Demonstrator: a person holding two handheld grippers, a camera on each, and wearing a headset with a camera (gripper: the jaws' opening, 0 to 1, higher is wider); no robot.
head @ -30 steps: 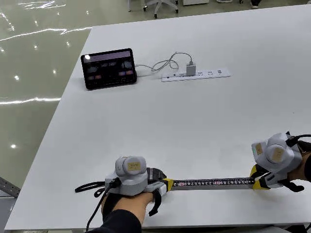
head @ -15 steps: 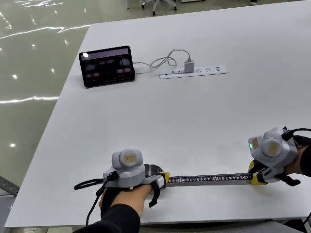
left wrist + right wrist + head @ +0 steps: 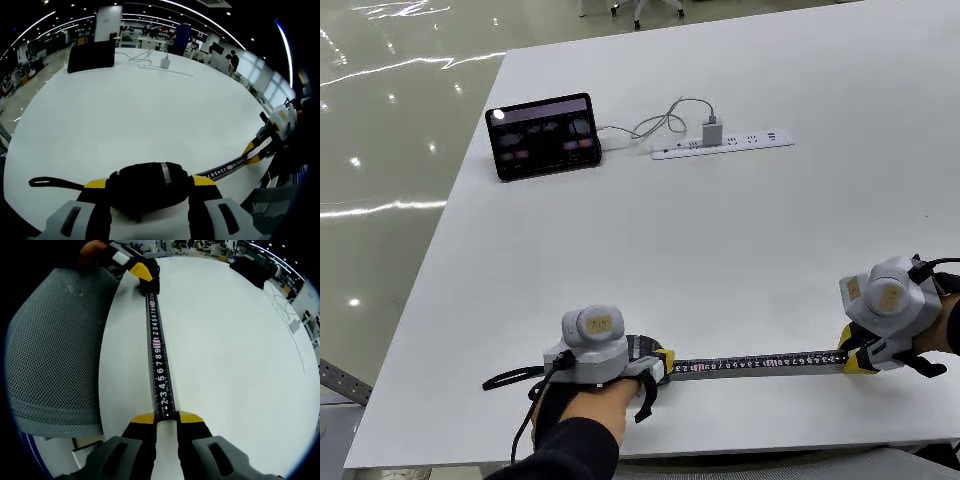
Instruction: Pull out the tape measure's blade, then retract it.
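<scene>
The tape case is clenched in the left tool. The blade, laid out along the tabletop, is pinched at its tip by the right tool. Springy steel, probably whipping back if freed: a firm hold at the tip is advised.

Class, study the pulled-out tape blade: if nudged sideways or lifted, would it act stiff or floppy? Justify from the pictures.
The blade runs straight between the case and the right gripper, so it probably holds stiff lengthwise. It looks thin and narrow, so a sideways push would likely flex or buckle it.
</scene>
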